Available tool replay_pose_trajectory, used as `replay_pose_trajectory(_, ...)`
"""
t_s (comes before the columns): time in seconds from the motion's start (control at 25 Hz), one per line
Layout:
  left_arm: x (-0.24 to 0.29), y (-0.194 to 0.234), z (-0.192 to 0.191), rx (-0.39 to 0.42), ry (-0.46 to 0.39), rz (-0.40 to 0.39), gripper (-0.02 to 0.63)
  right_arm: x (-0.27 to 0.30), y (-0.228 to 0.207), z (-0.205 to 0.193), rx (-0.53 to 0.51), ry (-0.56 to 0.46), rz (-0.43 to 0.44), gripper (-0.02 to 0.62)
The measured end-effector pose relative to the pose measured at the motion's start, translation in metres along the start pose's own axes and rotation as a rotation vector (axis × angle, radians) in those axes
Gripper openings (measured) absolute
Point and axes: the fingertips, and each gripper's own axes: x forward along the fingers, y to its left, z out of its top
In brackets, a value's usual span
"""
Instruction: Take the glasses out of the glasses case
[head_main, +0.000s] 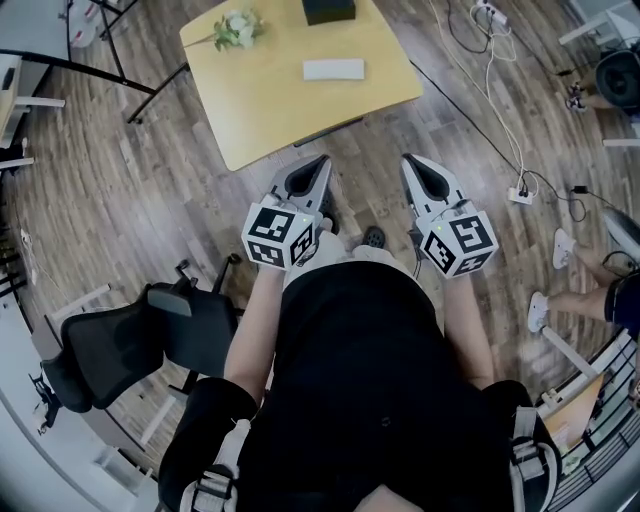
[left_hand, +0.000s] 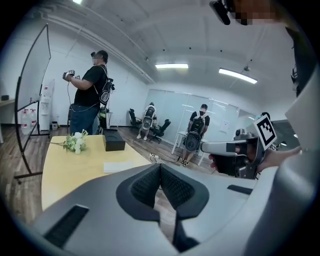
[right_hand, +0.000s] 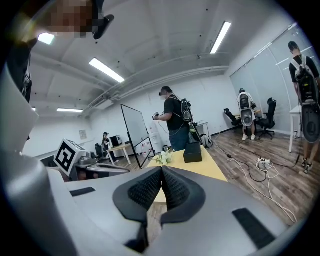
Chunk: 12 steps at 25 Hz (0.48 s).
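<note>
A yellow table (head_main: 270, 100) stands ahead of me, beyond both grippers. On it lie a flat white oblong case (head_main: 334, 69), a black box (head_main: 328, 10) and a small bunch of white flowers (head_main: 238, 28). No glasses show. My left gripper (head_main: 318, 162) and my right gripper (head_main: 410, 162) hang side by side over the wooden floor, short of the table's near edge. Both are shut with nothing between the pads. In the left gripper view the left gripper (left_hand: 160, 167) points at the white case (left_hand: 120, 166). In the right gripper view the right gripper (right_hand: 162, 171) points toward the black box (right_hand: 192, 152).
A black office chair (head_main: 120, 345) stands at my left. A power strip with cables (head_main: 520, 195) lies on the floor at the right, near a person's feet (head_main: 545, 300). Another person with grippers (left_hand: 90, 95) stands beyond the table, next to a whiteboard (right_hand: 135, 130).
</note>
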Motion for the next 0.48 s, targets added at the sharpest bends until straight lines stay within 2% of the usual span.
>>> replay_pose_trajectory(0.12,0.008,0.025,0.014,0.0,-0.002,-0.013,0.021,0.029,0.001,0.011,-0.017,0.003,-0.003,0.017)
replay_pose_trajectory(0.32,0.024,0.06,0.033,0.084,0.013,-0.057,0.021,0.076,0.008,0.027,-0.038,0.015,0.013,0.017)
replay_pose_trajectory(0.48,0.033,0.087,0.043,0.086,0.012,-0.091,0.021,0.109,0.017,0.034,-0.099,0.03,0.017,0.015)
